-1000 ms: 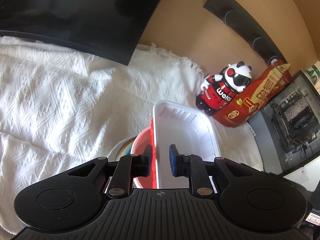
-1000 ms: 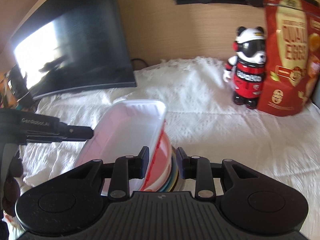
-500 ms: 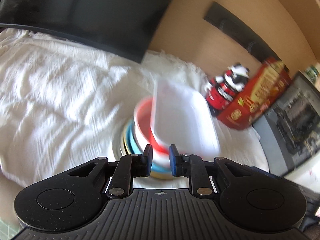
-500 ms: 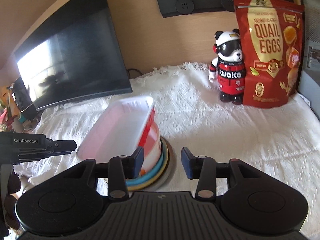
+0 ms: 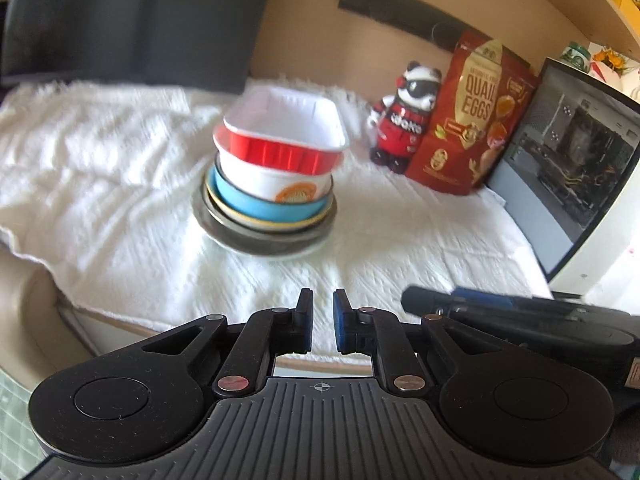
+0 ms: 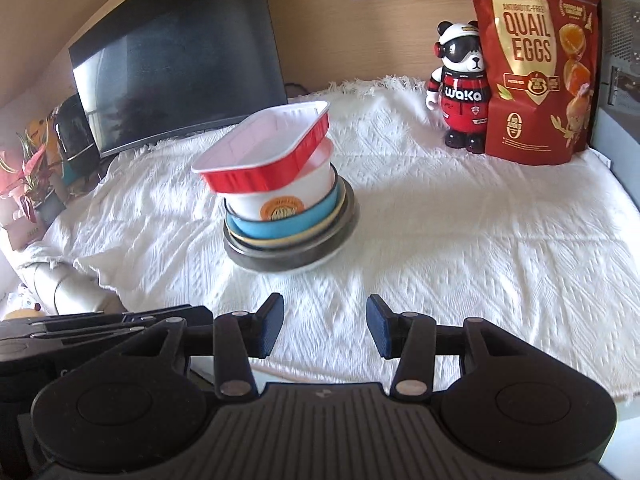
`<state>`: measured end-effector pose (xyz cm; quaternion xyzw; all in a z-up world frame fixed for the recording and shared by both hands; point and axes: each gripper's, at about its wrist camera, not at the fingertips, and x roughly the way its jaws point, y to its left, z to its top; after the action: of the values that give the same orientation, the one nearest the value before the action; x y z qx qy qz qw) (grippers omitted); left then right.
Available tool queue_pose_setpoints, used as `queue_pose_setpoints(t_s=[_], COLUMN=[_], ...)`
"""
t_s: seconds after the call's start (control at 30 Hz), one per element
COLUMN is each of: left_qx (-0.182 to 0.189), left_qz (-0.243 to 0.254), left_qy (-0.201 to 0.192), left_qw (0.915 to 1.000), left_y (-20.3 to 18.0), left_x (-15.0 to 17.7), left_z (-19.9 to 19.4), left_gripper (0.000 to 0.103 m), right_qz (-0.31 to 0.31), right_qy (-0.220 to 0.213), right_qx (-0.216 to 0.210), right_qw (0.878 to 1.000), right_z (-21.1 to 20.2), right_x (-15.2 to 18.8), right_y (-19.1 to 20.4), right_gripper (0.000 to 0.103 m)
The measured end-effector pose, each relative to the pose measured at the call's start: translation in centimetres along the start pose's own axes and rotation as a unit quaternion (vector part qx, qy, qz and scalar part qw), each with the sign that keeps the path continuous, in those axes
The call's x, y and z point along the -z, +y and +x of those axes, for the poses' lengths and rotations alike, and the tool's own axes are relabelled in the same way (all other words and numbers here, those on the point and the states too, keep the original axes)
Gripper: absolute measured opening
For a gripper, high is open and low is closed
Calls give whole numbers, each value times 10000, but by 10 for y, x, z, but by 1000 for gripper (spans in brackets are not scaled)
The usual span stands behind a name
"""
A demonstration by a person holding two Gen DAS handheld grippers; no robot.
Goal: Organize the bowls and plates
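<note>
A stack of dishes stands on the white cloth. On top lies a red rectangular tray [image 6: 266, 152] with a white inside, tilted; it also shows in the left wrist view [image 5: 284, 136]. Under it are a white bowl [image 6: 280, 200], a blue bowl [image 6: 304, 220], a yellow-rimmed plate and a dark plate [image 6: 292, 256]. My left gripper [image 5: 321, 320] is nearly shut and empty, well back from the stack near the table's front edge. My right gripper [image 6: 326, 330] is open and empty, also back from the stack.
A dark monitor [image 6: 176, 52] stands at the back left. A panda figure [image 6: 460, 88] and a red quail-egg bag [image 6: 536, 64] stand at the back right, next to a computer case [image 5: 568, 152]. Plants [image 6: 24, 168] are at the far left.
Both grippers have let go of the red tray and pulled back from the stack toward the front edge. The right gripper has opened wider. The tray rests tilted on the stack.
</note>
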<state>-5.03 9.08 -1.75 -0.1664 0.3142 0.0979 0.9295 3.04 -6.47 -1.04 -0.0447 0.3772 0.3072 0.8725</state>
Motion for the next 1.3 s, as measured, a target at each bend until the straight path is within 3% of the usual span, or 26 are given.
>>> queue_pose_setpoints(t_s=[0.13,0.23,0.57,1.3], left_qx=[-317,-178,-386,-398], left_qz=[264,147,201,222], left_qy=[-188,-117,-7,52], left_qw=[9990,9997,9991,9989], left_y=[-13,-11,-10,-5], left_x=[1,0,4,7], left_z=[-10,-12,-11,-14], left_gripper=[13,13,13,13], right_qz=[76,-18,5,8], right_qy=[-69,-154,-108,-40], right_qx=[102,169,144,136], right_qw=[9999,9997,9998,9999], right_z=[-10,-16,-16,-14], right_x=[8,9,10,15], right_y=[2,4,3,10], right_gripper=[53,57,58,58])
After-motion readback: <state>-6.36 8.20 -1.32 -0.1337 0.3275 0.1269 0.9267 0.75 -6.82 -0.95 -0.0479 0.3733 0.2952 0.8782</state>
